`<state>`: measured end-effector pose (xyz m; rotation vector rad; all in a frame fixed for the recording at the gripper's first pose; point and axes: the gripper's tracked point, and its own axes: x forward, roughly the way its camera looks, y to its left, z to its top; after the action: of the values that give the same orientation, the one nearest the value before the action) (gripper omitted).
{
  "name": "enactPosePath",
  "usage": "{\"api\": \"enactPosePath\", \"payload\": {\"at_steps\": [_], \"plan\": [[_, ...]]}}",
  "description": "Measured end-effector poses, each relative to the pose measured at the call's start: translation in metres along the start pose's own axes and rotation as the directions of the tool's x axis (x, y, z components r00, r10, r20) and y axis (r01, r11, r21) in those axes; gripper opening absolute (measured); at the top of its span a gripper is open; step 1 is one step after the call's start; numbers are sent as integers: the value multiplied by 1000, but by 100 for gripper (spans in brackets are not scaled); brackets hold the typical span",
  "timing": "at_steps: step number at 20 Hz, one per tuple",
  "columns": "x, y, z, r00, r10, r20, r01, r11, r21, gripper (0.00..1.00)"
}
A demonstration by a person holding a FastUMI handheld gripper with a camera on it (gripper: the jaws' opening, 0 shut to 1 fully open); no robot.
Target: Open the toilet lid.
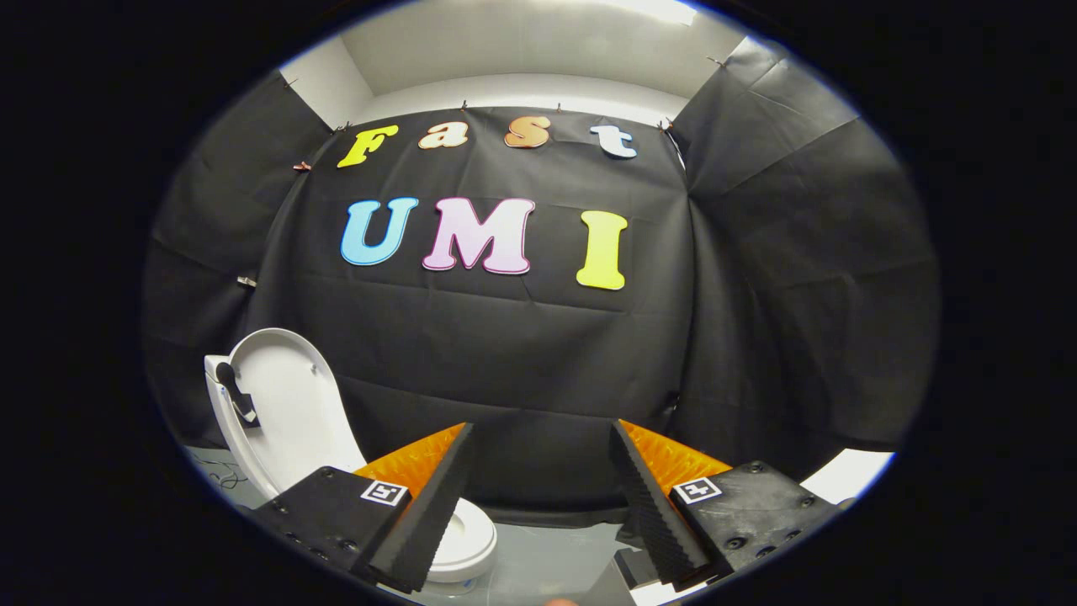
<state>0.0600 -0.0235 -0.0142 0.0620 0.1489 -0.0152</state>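
Observation:
A small white toilet stands low at the left, partly behind my left finger. Its lid is raised upright, leaning back, with a dark handle piece fixed on its inner left side. The white seat ring lies flat, showing just right of my left finger. My gripper is open, held above and to the right of the toilet, with nothing between its fingers. The left finger hides much of the bowl.
Black cloth forms the booth's back and side walls beyond the fingers. A grey floor surface shows between the fingers. A white patch lies beyond the right finger, and a thin cable lies left of the toilet.

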Motion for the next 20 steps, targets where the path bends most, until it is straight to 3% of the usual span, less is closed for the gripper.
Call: {"api": "enactPosePath", "payload": {"at_steps": [20], "plan": [[-1, 1, -2, 1000, 4, -1, -4, 1000, -3, 99]]}}
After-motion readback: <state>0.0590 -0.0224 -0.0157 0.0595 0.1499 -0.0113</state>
